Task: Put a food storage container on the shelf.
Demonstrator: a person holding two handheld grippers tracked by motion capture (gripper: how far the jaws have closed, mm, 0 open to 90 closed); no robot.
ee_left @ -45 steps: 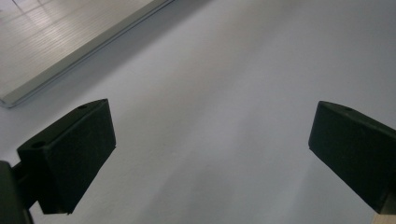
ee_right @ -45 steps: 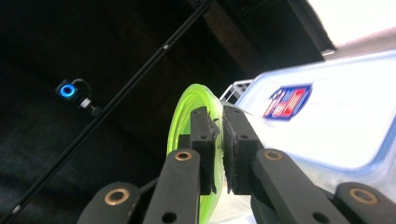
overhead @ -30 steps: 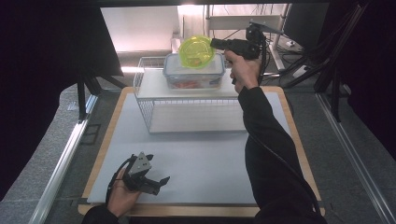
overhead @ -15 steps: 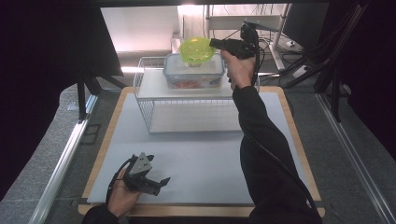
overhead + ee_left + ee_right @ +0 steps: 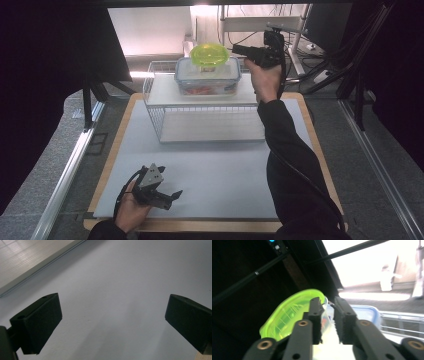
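- Yellow-green dish (image 5: 209, 53) now lies flat on the lidded clear container (image 5: 207, 82), on the top shelf of the wire rack (image 5: 200, 117) at the upper middle of the high view. A second ago it hung tilted at the tip of the right gripper (image 5: 236, 48).
- The right gripper's jaws have just been opening a little. In its own view (image 5: 328, 303) a narrow gap stands between the pads, and the dish's rim (image 5: 287, 315) sits just beside the left jaw, not pinched.
- I'd judge the dish as just set down and let go, with the placing nearly done.
- The left gripper (image 5: 172, 196) rests low at the lower left of the table (image 5: 225, 175), jaws spread wide over bare surface (image 5: 112, 315).
- What props the dish from below is hard to make out. The container's contents show as a reddish blur.
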